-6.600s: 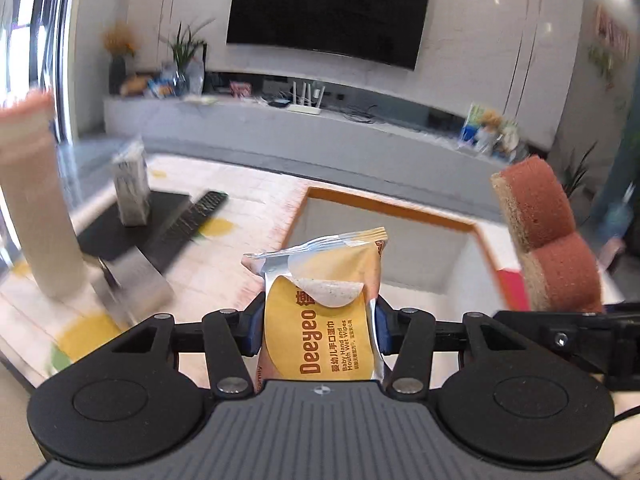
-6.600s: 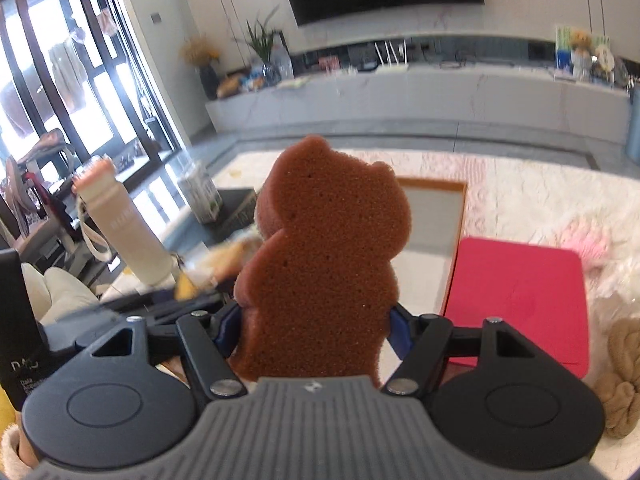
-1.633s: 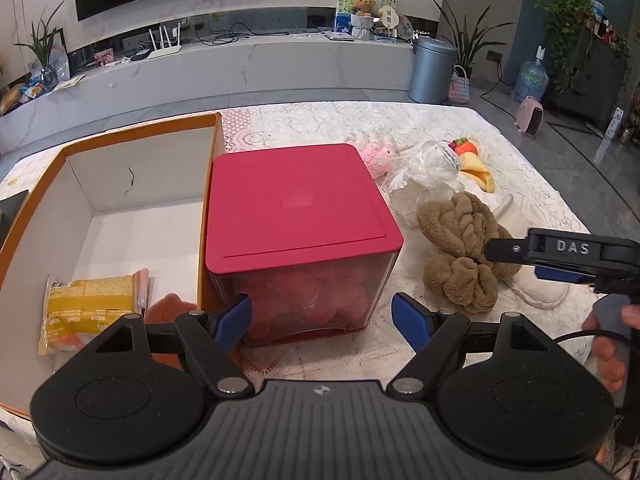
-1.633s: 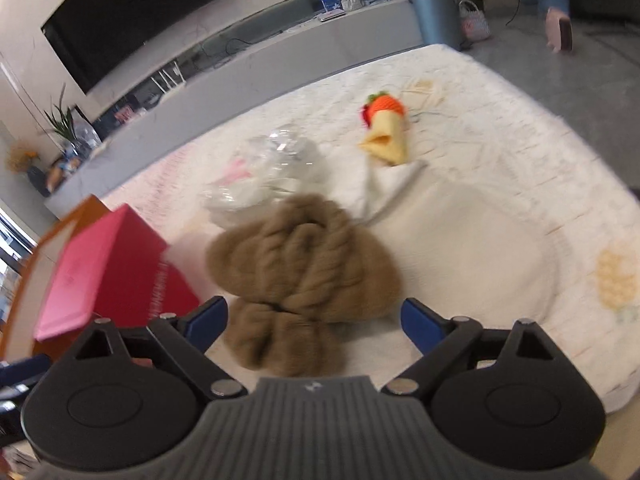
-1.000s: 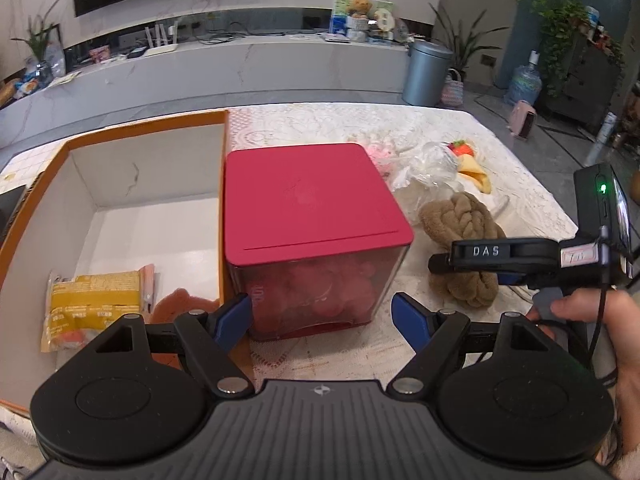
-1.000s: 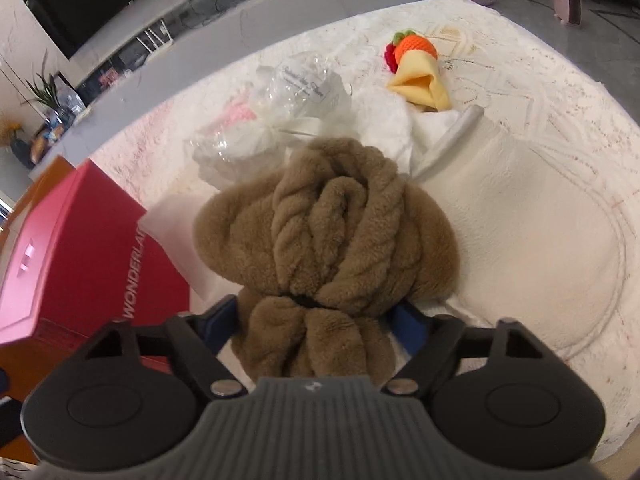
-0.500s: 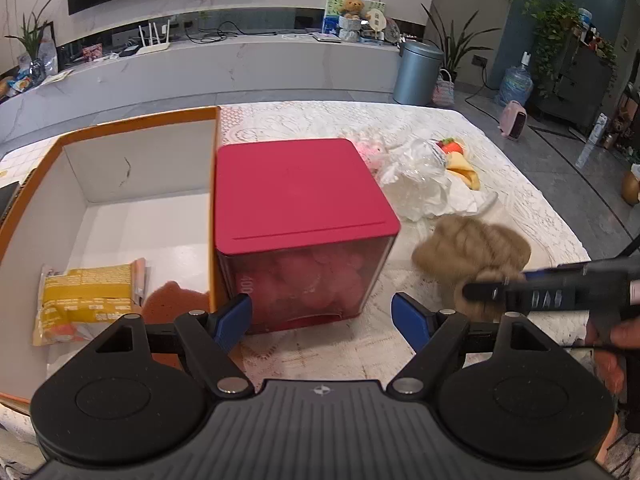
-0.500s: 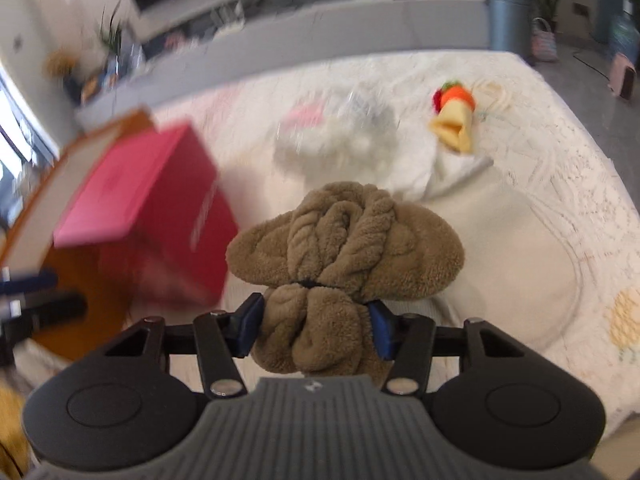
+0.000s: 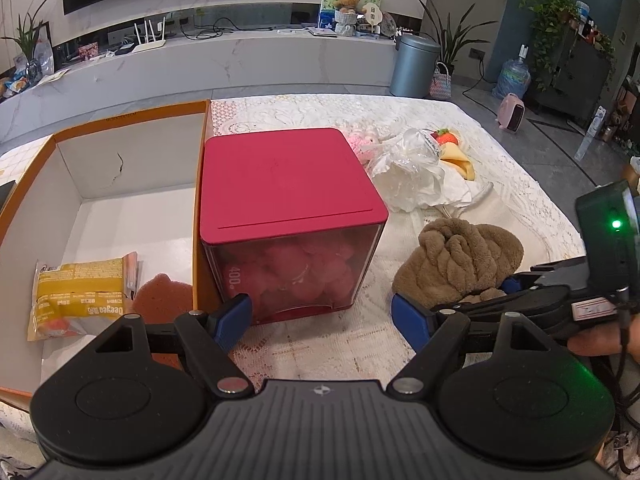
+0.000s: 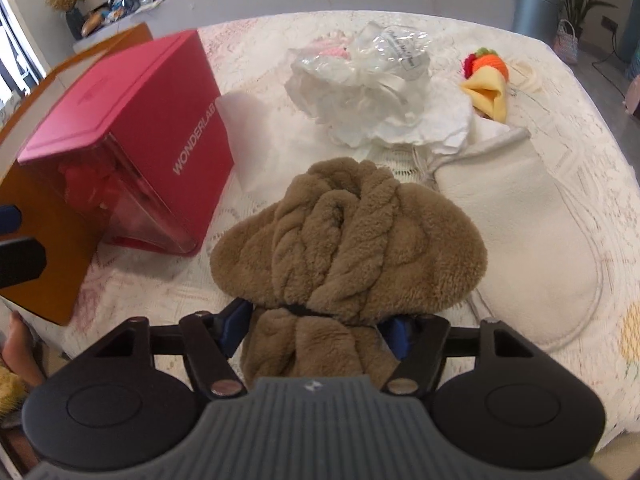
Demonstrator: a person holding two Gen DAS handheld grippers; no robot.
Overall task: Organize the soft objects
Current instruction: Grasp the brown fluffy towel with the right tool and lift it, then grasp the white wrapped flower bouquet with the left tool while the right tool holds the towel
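My right gripper (image 10: 320, 330) is shut on a brown fluffy plush bundle (image 10: 348, 236) and holds it above the white lace tablecloth; it also shows in the left wrist view (image 9: 456, 260). My left gripper (image 9: 322, 314) is open and empty, just in front of a red-lidded cube box (image 9: 280, 184). An orange-edged white cardboard box (image 9: 120, 128) on the left holds a yellow wipes pack (image 9: 80, 292) and a brown bear-shaped sponge (image 9: 164, 296).
On the table lie a white cloth mitt (image 10: 516, 216), a crumpled white plastic bag (image 10: 372, 76), a pink plush (image 9: 362, 142) and a yellow-orange knitted toy (image 10: 486, 80). The red cube (image 10: 132, 128) stands against the orange box's right wall.
My right gripper closed on the brown plush and lifted it off the table. My left gripper stayed open in front of the red cube.
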